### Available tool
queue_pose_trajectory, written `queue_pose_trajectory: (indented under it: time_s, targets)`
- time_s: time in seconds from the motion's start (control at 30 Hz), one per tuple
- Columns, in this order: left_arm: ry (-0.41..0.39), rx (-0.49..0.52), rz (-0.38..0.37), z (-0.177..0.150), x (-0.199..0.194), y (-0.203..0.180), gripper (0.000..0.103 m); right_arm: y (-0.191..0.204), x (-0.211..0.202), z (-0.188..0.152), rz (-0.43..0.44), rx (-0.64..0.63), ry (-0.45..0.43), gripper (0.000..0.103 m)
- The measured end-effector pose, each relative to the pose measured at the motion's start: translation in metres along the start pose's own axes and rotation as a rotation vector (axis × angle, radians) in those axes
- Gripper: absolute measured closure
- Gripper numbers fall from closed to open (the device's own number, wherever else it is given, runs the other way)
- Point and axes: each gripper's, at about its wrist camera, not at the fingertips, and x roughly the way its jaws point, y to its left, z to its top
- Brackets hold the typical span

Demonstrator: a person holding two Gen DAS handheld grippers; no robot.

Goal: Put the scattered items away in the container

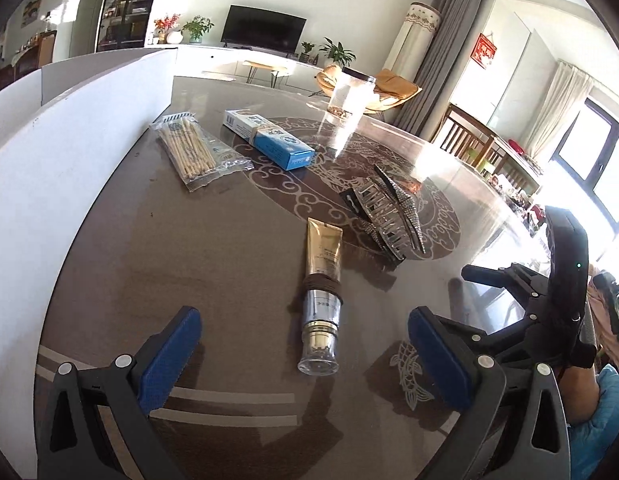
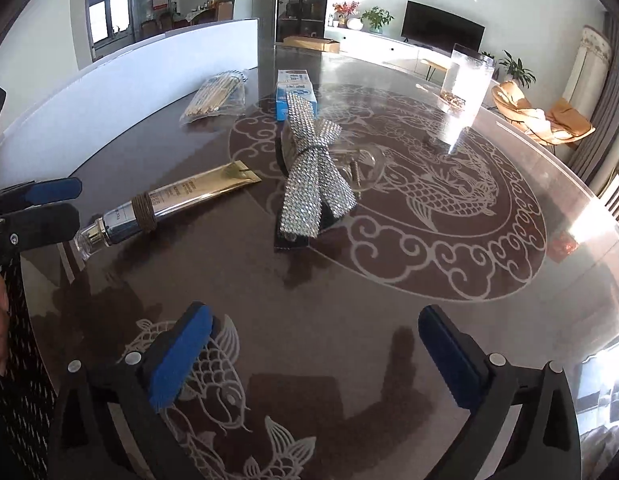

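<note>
Above the counter (image 1: 237,264), the left tool (image 1: 305,356) tilted down, released, with the gold tube (image 1: 322,280) just ahead between its fingers, the rhinestone clip (image 1: 385,212) beyond, and the clear container (image 1: 347,102) far off. From the right view, the right tool (image 2: 315,356) gaped empty over bare counter; the clip lay ahead, the container far ahead right.

- Worktop (image 2: 389,320): glossy dark glass, pale etched fish and clouds.
- Tube (image 1: 323,254): shiny gold foil, chrome neck, clear plastic cap, brown cord wound round.
- Hair clip (image 2: 315,168): glittering rhinestones over clear plastic.
- Swabs (image 1: 193,150): wooden sticks in crinkly clear film.
- Box (image 1: 269,138): glossy blue card.
- Claw pads (image 2: 181,360): matt blue, textured.
</note>
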Motion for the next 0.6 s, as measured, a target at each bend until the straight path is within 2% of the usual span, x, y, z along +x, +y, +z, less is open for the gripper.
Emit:
queue_pose_trajectory:
  time_s: [0.03,0.13,0.23,0.3,0.33,0.6]
  targets:
    - [0.016,0.024,0.006,0.003,0.006,-0.007,0.000,-0.009,-0.001,-0.004,0.018,0.037,0.013,0.000]
    - [0.077,0.092,0.088,0.012,0.028,-0.026,0.000,-0.020,-0.006,-0.010,0.028,0.096,0.000,0.000]
    - [0.137,0.141,0.205,0.017,0.049,-0.037,0.000,-0.017,-0.004,-0.007,-0.001,0.093,0.011,0.000]
    - [0.187,0.134,0.244,0.016,0.060,-0.035,0.000,-0.016,-0.003,-0.005,-0.008,0.086,0.013,0.000]
    - [0.181,0.151,0.273,0.015,0.061,-0.036,0.000,-0.017,-0.004,-0.006,-0.005,0.087,0.013,0.000]
    - [0.155,0.164,0.262,0.012,0.057,-0.036,0.000,-0.016,-0.004,-0.006,-0.007,0.087,0.013,0.000]
